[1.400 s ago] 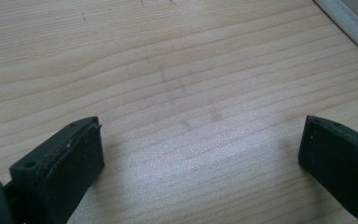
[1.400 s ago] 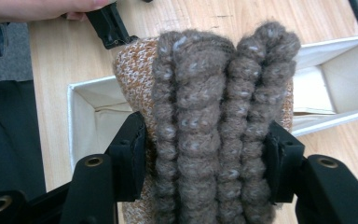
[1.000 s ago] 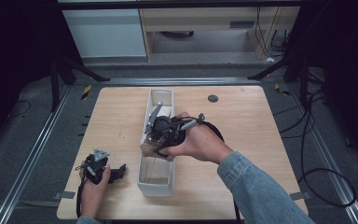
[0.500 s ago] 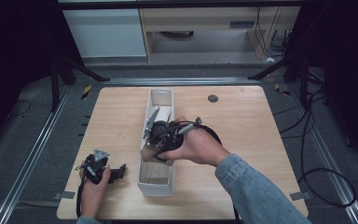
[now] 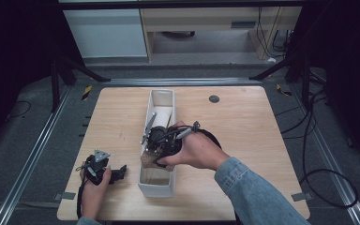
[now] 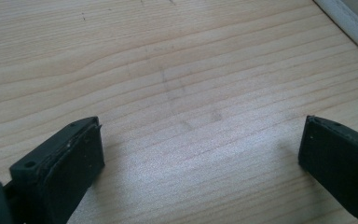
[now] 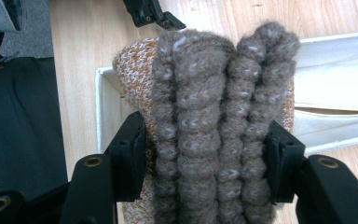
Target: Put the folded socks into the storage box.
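Two grippers, one knitted brown bundle, one white box, one wooden table.

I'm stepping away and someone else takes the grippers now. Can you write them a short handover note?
Right gripper: shut on a rolled brown knit, held over the near part of the white bin.
Left gripper: open, holding nothing, low over the bare table left of the bin.
Bin: long, white, mid-table; something pale lies in its far part.
Done: knit picked up and brought above the bin.
Left: probably lower the knit into the bin and let go.
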Demonstrator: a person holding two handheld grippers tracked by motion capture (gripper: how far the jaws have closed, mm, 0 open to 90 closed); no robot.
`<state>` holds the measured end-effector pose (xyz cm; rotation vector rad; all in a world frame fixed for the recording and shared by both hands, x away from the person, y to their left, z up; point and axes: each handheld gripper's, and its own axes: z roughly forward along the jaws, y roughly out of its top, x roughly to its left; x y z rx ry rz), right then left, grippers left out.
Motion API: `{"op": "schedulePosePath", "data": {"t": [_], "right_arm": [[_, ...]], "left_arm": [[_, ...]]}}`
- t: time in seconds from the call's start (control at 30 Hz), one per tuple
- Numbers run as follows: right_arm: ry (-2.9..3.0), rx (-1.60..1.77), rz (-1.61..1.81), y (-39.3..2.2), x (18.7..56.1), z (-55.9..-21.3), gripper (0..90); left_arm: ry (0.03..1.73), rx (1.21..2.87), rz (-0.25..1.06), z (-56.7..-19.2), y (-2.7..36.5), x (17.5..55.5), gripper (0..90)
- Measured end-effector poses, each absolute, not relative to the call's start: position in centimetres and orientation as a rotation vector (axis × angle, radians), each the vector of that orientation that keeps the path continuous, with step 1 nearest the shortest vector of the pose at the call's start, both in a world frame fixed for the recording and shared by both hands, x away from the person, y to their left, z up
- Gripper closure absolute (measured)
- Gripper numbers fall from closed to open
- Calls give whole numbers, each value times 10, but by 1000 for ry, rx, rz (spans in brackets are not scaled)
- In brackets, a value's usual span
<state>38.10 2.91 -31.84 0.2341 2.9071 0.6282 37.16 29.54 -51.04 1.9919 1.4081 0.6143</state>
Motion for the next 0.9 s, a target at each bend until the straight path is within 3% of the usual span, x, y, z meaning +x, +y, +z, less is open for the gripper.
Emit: {"op": "schedulePosePath", "data": {"t": [0.9], "right_arm": [[2932, 244, 631, 43, 375, -345, 443]], "left_arm": [[1404, 1992, 613, -511, 295, 372, 0]]}}
